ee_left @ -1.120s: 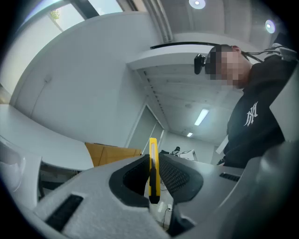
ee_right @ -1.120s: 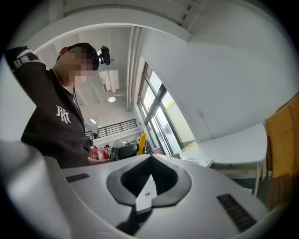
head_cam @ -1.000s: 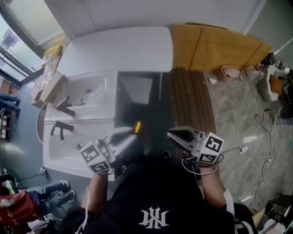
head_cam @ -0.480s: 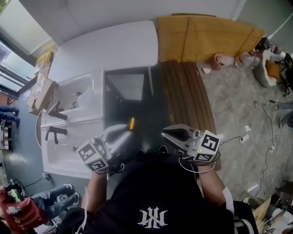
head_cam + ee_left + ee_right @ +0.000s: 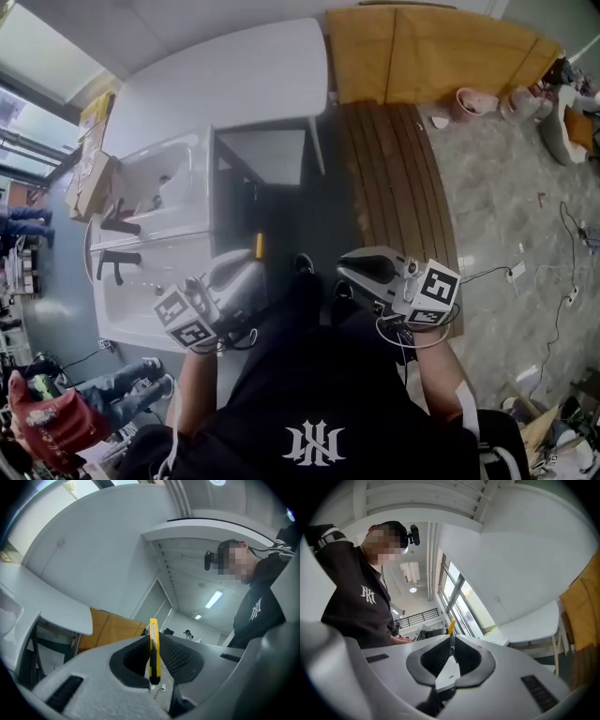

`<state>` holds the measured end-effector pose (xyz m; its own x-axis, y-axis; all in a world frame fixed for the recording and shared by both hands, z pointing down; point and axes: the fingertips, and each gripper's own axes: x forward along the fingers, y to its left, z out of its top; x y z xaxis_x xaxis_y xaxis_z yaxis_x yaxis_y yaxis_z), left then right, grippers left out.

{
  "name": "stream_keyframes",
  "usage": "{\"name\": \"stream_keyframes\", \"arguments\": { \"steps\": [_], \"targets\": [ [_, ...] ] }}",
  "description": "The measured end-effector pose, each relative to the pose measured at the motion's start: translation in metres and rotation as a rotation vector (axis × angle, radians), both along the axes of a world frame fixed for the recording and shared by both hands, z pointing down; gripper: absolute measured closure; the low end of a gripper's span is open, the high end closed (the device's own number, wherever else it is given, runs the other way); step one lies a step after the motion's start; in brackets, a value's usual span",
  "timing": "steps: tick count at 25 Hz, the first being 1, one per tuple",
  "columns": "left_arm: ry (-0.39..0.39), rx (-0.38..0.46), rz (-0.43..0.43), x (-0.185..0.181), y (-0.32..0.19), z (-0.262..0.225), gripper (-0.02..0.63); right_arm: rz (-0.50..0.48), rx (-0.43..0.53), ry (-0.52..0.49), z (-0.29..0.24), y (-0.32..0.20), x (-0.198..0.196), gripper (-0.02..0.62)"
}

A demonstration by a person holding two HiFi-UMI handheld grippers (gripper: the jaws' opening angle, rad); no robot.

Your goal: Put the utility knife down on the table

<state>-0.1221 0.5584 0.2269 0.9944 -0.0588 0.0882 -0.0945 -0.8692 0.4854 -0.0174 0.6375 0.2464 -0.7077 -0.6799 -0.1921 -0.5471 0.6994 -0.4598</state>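
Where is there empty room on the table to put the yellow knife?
The white table is bare, from the cardboard boxes across to the brown board: room for the knife. Nearer you it is crowded: basins with black taps.

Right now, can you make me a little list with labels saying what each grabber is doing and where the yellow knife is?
Left gripper: shut on the slim yellow utility knife
Knife pose: clamped edge-on between the jaws, tip pointing away from the person
Right gripper: jaws together, nothing between them
Big white table: farther ahead, the knife is not on it
Task status: knife not yet put down
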Motion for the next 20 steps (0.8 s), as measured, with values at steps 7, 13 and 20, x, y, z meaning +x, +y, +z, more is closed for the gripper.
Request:
{"name": "stream_keyframes", "arguments": {
  "steps": [7, 13, 20],
  "targets": [
    [-0.009, 0.023, 0.067, 0.038, -0.037, 0.023, 0.546, 0.013, -0.023, 0.007, 0.007, -0.049, 0.015, 0.589],
    [0.053, -0.005, 0.039, 0.022, -0.111, 0.023, 0.546, 0.165, -0.106, 0.045, 0.011, -0.127, 0.035, 0.589],
    [0.14, 0.001, 0.017, -0.004, -0.218, 0.011, 0.546, 0.226, -0.125, 0.091, -0.008, -0.234, 0.026, 0.589]
  ]
}}
